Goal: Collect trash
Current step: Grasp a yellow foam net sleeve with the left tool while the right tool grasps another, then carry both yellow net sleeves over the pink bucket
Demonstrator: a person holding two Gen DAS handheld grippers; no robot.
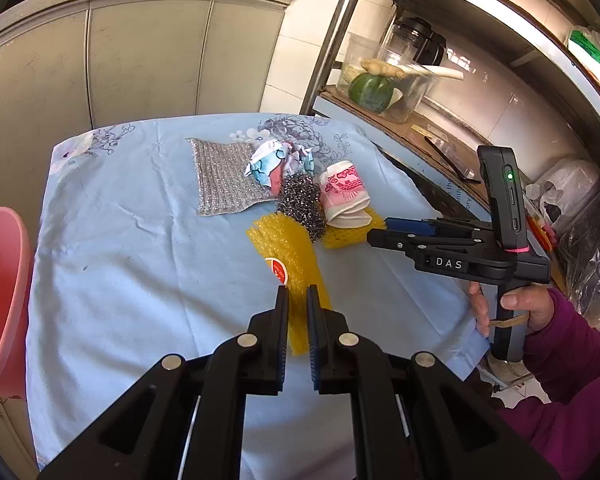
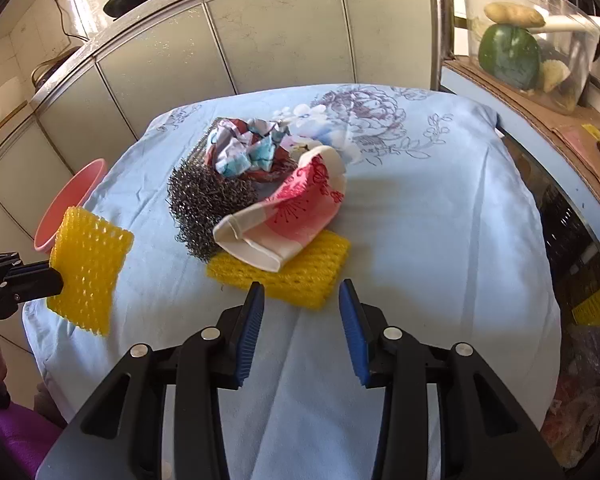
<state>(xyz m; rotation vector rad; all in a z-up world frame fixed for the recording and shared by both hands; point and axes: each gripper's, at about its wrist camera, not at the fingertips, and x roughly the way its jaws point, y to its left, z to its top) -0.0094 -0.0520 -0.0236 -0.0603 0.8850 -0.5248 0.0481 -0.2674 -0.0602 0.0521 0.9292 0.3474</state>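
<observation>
The left claw is clamped on a yellow foam net, held up at the left edge of the right wrist view, in front of a pink bin. The right claw stands part open with nothing between its blue pads, low in the frame, just short of a second foam net lying on the table. On that net rests a crushed paper cup, touching a steel scourer and crumpled paper behind.

left gripper fingers pinched shut, right gripper fingers apart
</observation>
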